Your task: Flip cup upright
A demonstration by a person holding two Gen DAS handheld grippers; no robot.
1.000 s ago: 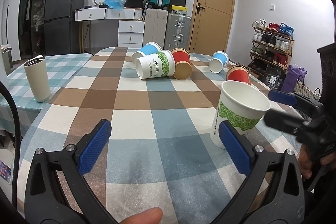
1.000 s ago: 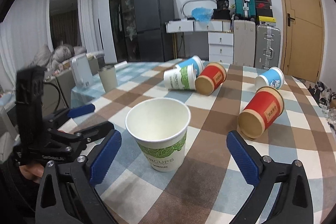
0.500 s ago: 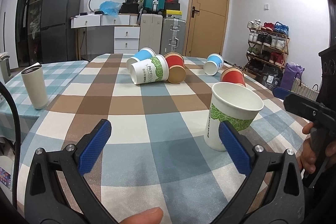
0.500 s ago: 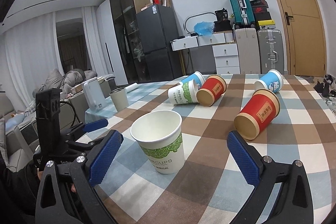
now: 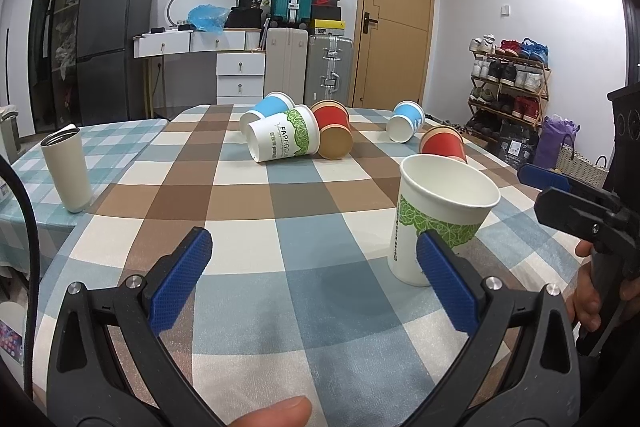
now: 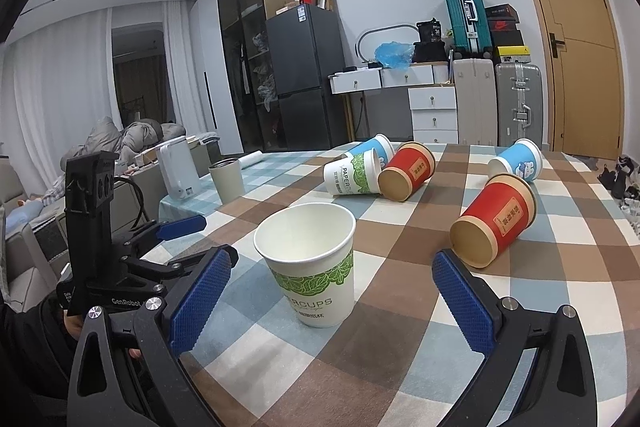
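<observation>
A white paper cup with a green leaf band stands upright on the checked tablecloth; it also shows in the right wrist view. My left gripper is open and empty, its right finger just in front of the cup. My right gripper is open and empty, with the cup standing ahead between its fingers, apart from both. Several cups lie on their sides farther back: a white-green one, a red one, another red one and blue ones.
A beige tumbler stands at the table's left edge. A white kettle stands beyond it. The table's right edge runs near a shoe rack. Suitcases, drawers and a fridge stand behind the table.
Both grippers have pulled back and tilted up a little from the upright cup. The cup stays standing where it was.
</observation>
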